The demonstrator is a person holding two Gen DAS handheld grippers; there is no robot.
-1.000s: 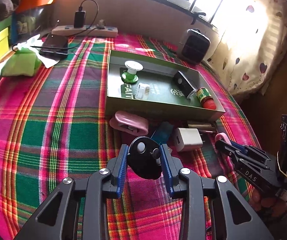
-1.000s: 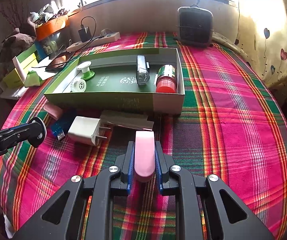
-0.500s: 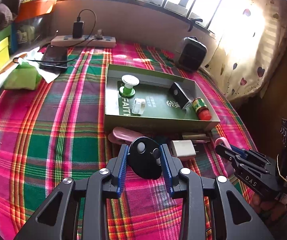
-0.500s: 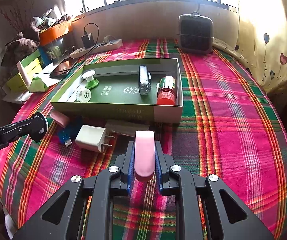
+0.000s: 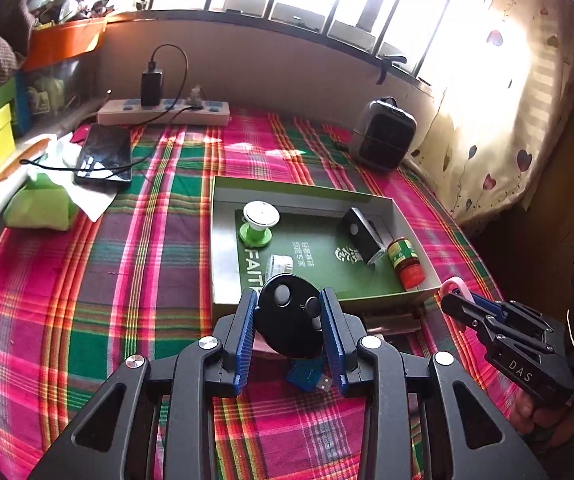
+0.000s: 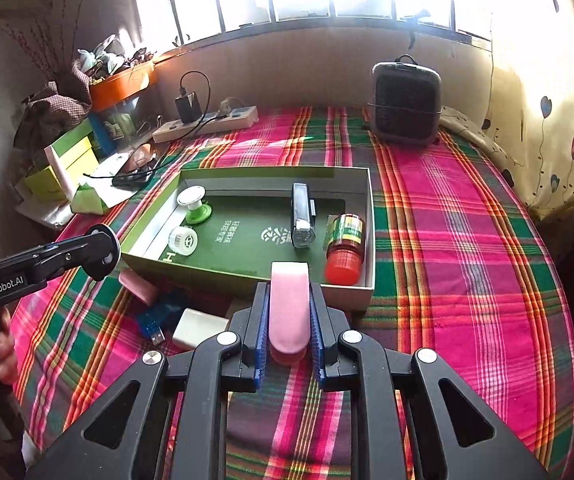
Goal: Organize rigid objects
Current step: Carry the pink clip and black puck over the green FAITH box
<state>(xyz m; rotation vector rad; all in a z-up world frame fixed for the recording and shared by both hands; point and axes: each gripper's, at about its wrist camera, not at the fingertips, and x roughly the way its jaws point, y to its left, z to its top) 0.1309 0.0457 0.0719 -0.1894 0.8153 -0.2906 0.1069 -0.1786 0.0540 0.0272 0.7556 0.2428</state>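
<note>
My left gripper is shut on a black round disc with white buttons, held above the near edge of the green box. My right gripper is shut on a flat pink piece, raised over the box's near wall. Inside the box lie a white-and-green spool, a small white reel, a black device and a red-capped bottle. On the cloth in front of the box lie a pink case, a blue USB stick and a white charger.
A plaid cloth covers the table. At the back stand a power strip with a plugged charger, a phone and a dark heater. A green tissue pack and boxes crowd the left side.
Both grippers have risen and moved forward toward the green box, each still holding its object. The loose items on the cloth have stayed where they were.
</note>
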